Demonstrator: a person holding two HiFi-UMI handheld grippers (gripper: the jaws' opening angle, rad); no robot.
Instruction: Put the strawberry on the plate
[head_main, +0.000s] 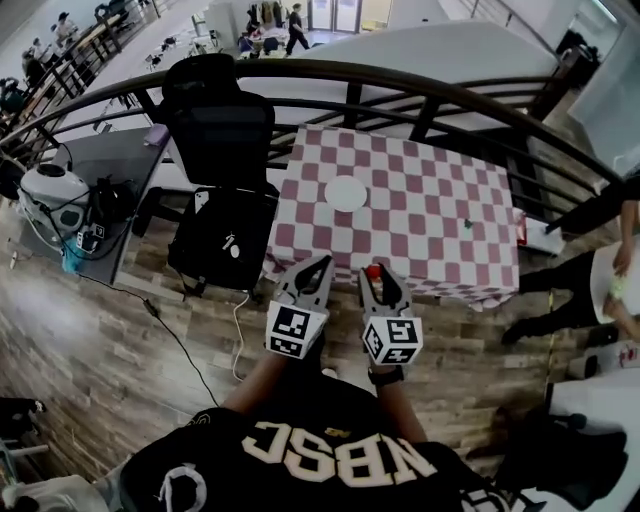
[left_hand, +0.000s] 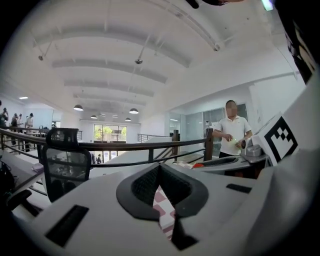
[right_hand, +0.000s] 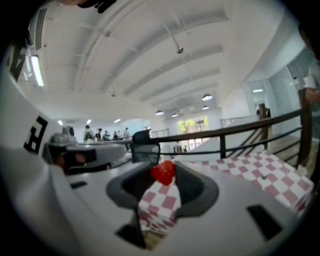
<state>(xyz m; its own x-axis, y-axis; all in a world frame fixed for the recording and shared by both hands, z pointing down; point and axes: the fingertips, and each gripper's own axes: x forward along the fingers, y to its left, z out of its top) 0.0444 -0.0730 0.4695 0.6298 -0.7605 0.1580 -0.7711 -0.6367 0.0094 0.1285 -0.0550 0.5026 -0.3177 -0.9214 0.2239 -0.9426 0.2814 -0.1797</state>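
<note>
Red strawberry (right_hand: 164, 172) is being held clamped between the jaw tips of the right gripper (head_main: 374, 276), over the table's (head_main: 440, 225) near edge. The white plate (head_main: 346, 193), toward the left edge, is lying bare, so carrying and release are judged not yet done. The left gripper (left_hand: 160, 168) is being held with jaws together, empty.

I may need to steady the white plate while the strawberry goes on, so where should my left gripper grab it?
Probably the near rim of the plate, coming in low from your side. It lies flat and round on the checked cloth, so only the thin edge offers a pinch. The left gripper, jaws together now, must open first.
</note>
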